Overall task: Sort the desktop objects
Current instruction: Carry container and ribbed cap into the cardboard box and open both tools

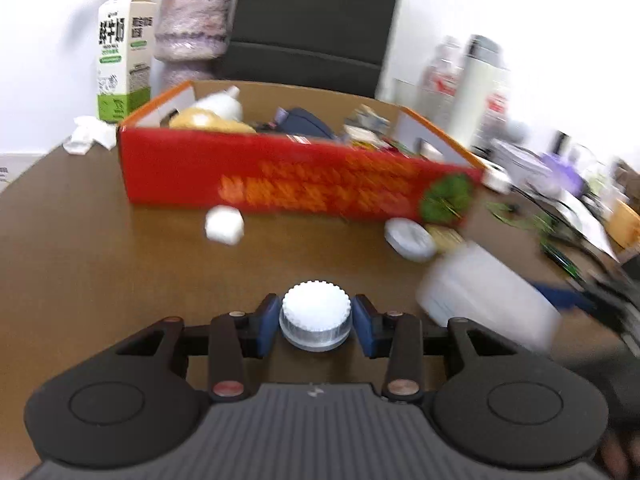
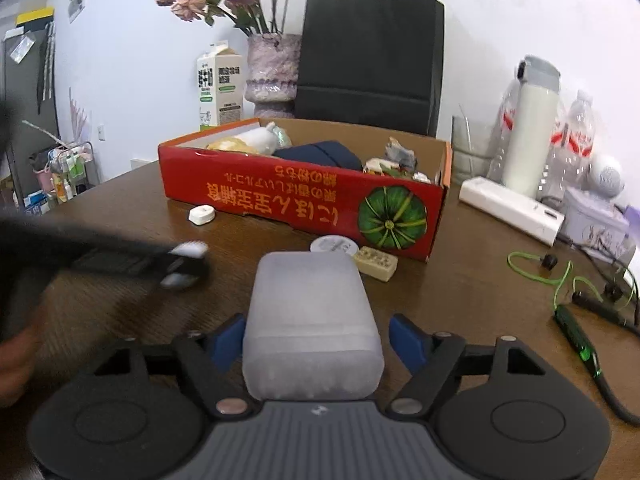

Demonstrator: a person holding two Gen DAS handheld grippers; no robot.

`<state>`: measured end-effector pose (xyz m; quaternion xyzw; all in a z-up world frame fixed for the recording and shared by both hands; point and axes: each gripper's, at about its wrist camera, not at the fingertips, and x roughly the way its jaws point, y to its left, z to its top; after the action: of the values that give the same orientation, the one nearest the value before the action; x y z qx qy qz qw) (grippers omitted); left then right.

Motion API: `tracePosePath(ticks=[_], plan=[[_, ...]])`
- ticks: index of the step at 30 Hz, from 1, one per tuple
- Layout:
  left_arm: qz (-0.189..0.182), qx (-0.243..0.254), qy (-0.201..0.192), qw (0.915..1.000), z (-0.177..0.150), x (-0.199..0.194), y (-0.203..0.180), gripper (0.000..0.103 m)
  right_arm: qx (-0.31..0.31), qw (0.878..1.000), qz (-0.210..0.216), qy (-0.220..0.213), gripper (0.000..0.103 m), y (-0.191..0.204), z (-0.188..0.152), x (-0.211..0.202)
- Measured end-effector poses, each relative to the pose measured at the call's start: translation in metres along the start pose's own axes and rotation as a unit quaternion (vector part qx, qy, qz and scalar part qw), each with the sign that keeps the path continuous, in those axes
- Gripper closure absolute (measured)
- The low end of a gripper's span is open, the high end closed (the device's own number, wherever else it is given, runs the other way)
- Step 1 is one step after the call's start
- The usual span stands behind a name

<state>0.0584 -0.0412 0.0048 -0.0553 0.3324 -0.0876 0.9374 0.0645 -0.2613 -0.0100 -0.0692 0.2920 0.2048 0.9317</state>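
Observation:
My left gripper (image 1: 316, 322) is shut on a white ribbed bottle cap (image 1: 316, 312) above the brown table (image 1: 100, 260). My right gripper (image 2: 316, 340) holds a frosted translucent plastic container (image 2: 312, 320) between its blue pads; the same container shows blurred in the left wrist view (image 1: 488, 292). The red cardboard box (image 2: 300, 200) with a pumpkin picture lies ahead, filled with several items; it also shows in the left wrist view (image 1: 280, 176). A small white block (image 2: 202, 214), a round white lid (image 2: 334, 245) and a beige perforated block (image 2: 376, 263) lie in front of the box.
A milk carton (image 2: 220, 88), a flower vase (image 2: 272, 76) and a black bag (image 2: 372, 56) stand behind the box. At right are a white thermos (image 2: 530, 128), water bottles (image 2: 576, 140), a white power strip (image 2: 510, 208) and green cables (image 2: 560, 280).

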Motion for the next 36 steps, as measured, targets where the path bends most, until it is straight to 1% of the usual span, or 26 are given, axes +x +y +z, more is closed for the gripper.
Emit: tracePosePath(ticks=[2, 4, 6, 7, 8, 10, 12, 13, 15, 20, 22, 24, 26, 28, 33, 36], plan=[[-0.011, 0.013, 0.010, 0.9998, -0.013, -0.018, -0.005, 0.062, -0.007, 1.000, -0.007, -0.001, 0.024, 0.003, 0.000, 0.000], [-0.022, 0.049, 0.016, 0.9984, -0.024, -0.033, -0.009, 0.062, -0.028, 0.999, -0.017, 0.004, 0.024, 0.011, -0.001, 0.002], [-0.012, 0.072, 0.008, 0.9973, -0.033, -0.041, -0.011, 0.061, -0.055, 0.998, -0.031, 0.014, 0.023, 0.021, 0.000, 0.007], [-0.010, 0.076, 0.010, 0.9970, -0.036, -0.041, -0.011, 0.061, -0.056, 0.998, -0.031, 0.014, 0.023, 0.022, 0.001, 0.010], [-0.009, 0.081, 0.004, 0.9966, -0.038, -0.041, -0.012, 0.055, -0.051, 0.998, -0.029, 0.018, 0.024, 0.021, 0.003, 0.013], [-0.008, 0.092, -0.004, 0.9957, -0.040, -0.038, -0.013, 0.051, -0.024, 0.999, -0.023, 0.024, 0.036, 0.016, 0.006, 0.015], [-0.004, 0.109, -0.004, 0.9940, -0.041, -0.036, -0.019, 0.054, -0.009, 0.999, -0.030, 0.026, 0.037, 0.015, 0.005, 0.014], [-0.008, 0.114, -0.005, 0.9934, -0.040, -0.036, -0.020, 0.063, -0.010, 0.999, -0.035, 0.027, 0.037, 0.016, 0.005, 0.012], [-0.021, 0.108, -0.007, 0.9939, -0.042, -0.038, -0.018, 0.062, 0.001, 0.999, -0.038, 0.028, 0.038, 0.021, 0.000, 0.005], [-0.024, 0.070, -0.013, 0.9972, -0.055, -0.061, -0.009, 0.063, 0.030, 0.999, -0.025, 0.011, 0.038, 0.051, -0.020, -0.035], [-0.037, 0.060, -0.019, 0.9973, -0.061, -0.076, -0.010, 0.063, 0.041, 0.999, -0.036, 0.000, 0.038, 0.065, -0.029, -0.055], [-0.039, 0.070, -0.036, 0.9961, -0.069, -0.093, -0.014, 0.063, 0.060, 0.998, -0.034, -0.011, 0.038, 0.068, -0.037, -0.072], [-0.030, 0.093, -0.054, 0.9937, -0.077, -0.109, -0.021, 0.063, 0.076, 0.997, -0.028, -0.018, 0.038, 0.070, -0.042, -0.087], [-0.028, 0.100, -0.065, 0.9924, -0.082, -0.121, -0.024, 0.063, 0.077, 0.996, -0.037, -0.025, 0.038, 0.075, -0.046, -0.101], [-0.039, 0.080, -0.078, 0.9930, -0.074, -0.140, -0.018, 0.063, 0.088, 0.995, -0.038, -0.040, 0.038, 0.076, -0.049, -0.125], [-0.045, 0.069, -0.085, 0.9929, -0.056, -0.142, -0.011, 0.063, 0.095, 0.993, -0.034, -0.054, 0.038, 0.072, -0.040, -0.131]])
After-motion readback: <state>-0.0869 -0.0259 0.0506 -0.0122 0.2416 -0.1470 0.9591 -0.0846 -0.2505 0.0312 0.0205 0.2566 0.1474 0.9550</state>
